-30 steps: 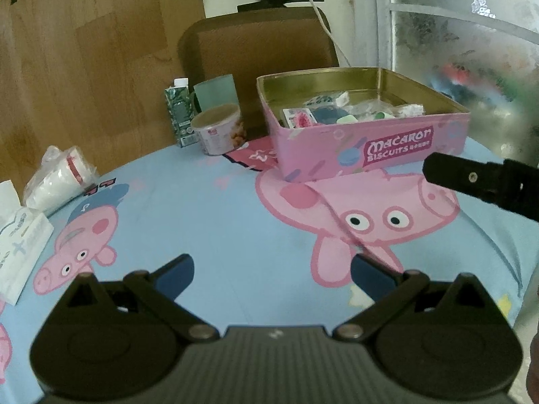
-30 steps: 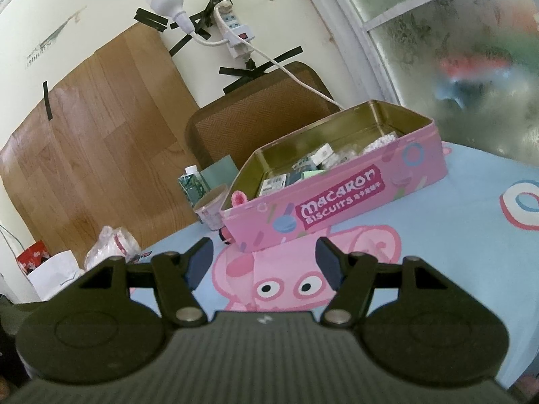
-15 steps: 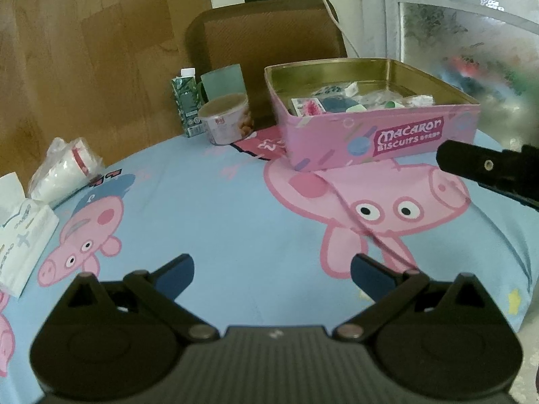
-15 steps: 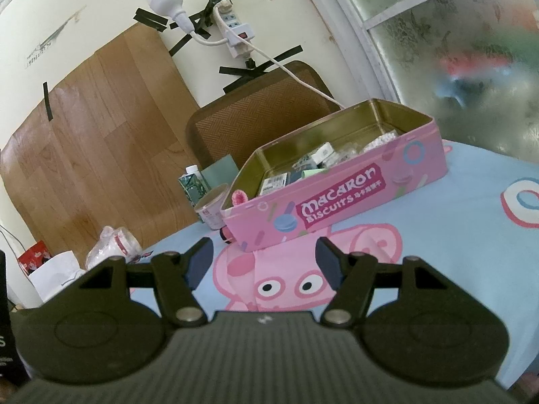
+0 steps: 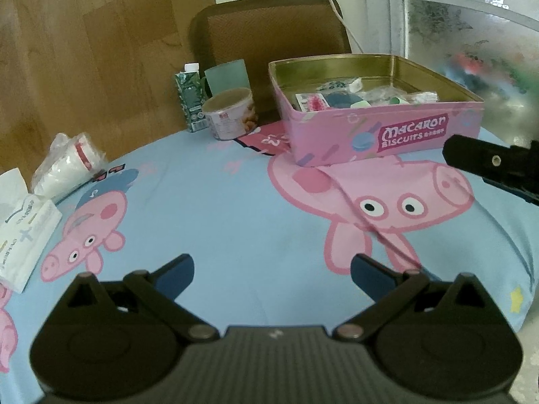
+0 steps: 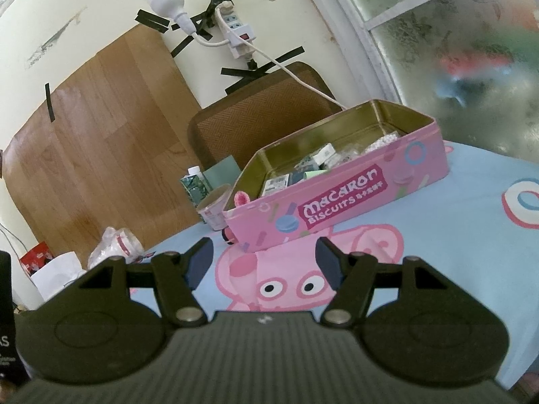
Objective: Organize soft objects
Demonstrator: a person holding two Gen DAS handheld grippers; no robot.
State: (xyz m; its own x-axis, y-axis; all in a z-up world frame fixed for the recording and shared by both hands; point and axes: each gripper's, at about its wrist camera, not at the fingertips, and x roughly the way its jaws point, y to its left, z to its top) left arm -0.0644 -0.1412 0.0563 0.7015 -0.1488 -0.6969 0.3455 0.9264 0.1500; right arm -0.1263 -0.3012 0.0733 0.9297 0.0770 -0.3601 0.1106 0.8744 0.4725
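Both the left gripper (image 5: pixel 271 271) and right gripper (image 6: pixel 262 257) gape wide, holding nothing, over the cartoon-print tablecloth (image 5: pixel 235 202), whose far edge carries a rectangular pink tin (image 5: pixel 384 134), gold-lined, filled with small soft packets (image 5: pixel 337 99).

Brown chair (image 5: pixel 269 30) behind table; frosted window (image 6: pixel 454 27) right; cream wall (image 6: pixel 101 0).

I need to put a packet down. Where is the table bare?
Bare cloth lies between the left gripper, the pink tin and the tissue pack. It is crowded at the tin's far-left corner, by the snack cup and carton.
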